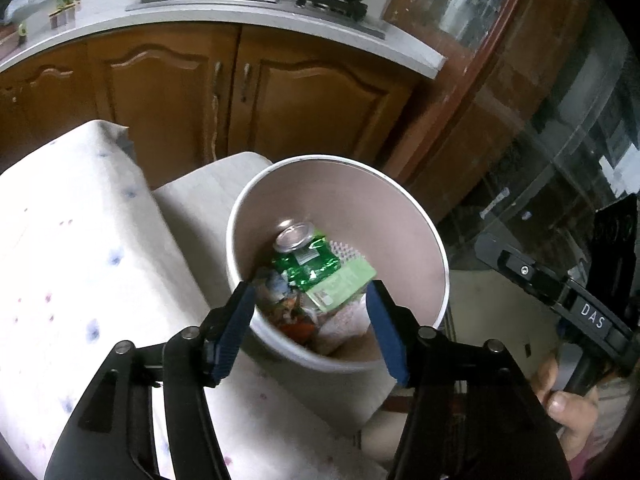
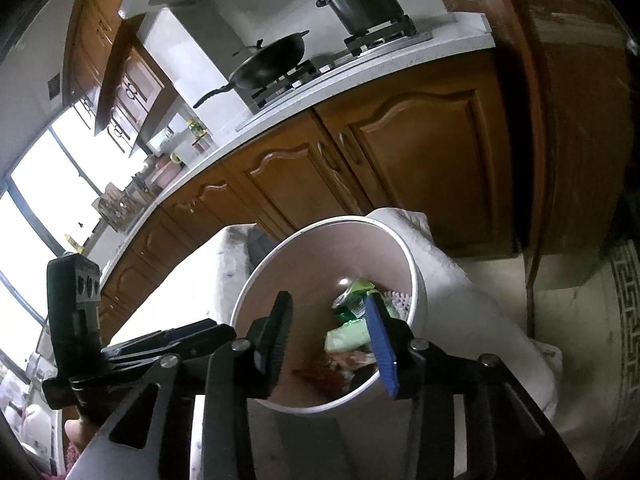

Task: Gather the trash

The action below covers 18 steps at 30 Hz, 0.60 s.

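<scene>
A white bin (image 1: 434, 240) with a pinkish inside stands beside a cloth-covered surface. In it lie a silver can (image 1: 294, 236), a crumpled green wrapper (image 1: 310, 264), a pale green carton (image 1: 344, 284), reddish wrappers (image 1: 298, 326) and white tissue. My left gripper (image 1: 310, 292) hovers over the bin's near rim, open, with nothing pressed between its blue pads. My right gripper (image 2: 328, 300) also hangs over the bin (image 2: 418, 300), open and empty; the green wrapper (image 2: 352, 312) and carton (image 2: 346, 336) show below it. Each gripper's body appears at the edge of the other view.
A white speckled cloth (image 1: 68, 264) covers the surface left of the bin. Brown cabinet doors (image 1: 168, 92) run behind under a white counter (image 2: 360, 76) with a wok (image 2: 272, 64) and pot (image 2: 366, 0) on the stove. A hand (image 1: 568, 412) holds the right gripper. A patterned floor border (image 2: 624, 320) lies at right.
</scene>
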Motion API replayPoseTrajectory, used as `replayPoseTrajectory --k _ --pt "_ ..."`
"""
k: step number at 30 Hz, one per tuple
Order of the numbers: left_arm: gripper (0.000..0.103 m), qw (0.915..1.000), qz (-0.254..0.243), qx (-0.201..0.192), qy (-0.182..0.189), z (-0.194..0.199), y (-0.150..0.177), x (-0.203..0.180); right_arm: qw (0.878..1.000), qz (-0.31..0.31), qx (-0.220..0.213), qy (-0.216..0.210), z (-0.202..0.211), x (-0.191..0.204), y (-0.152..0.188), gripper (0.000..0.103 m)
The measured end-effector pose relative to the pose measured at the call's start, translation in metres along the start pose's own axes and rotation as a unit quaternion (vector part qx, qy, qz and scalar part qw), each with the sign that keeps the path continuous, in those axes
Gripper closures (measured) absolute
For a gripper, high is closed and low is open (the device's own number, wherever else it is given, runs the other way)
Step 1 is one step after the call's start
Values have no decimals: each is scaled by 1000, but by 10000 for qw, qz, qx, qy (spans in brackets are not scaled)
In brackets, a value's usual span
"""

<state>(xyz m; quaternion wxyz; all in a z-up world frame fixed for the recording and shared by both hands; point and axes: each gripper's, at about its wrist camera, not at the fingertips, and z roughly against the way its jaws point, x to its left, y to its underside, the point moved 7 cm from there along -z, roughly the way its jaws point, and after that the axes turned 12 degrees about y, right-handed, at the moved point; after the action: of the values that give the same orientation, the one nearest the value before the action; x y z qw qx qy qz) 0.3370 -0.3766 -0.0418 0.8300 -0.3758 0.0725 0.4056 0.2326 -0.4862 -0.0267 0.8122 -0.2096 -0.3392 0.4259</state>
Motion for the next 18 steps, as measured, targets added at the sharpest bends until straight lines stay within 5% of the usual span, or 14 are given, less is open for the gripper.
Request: replayPoseTrajectory --k 9,18 --pt "33 9988 249 -374 -214 42 22 16 9994 -113 -171 -267 14 19 12 28" --pt "28 9964 465 -618 -353 79 47 30 9986 -116 -212 -473 25 46 31 18"
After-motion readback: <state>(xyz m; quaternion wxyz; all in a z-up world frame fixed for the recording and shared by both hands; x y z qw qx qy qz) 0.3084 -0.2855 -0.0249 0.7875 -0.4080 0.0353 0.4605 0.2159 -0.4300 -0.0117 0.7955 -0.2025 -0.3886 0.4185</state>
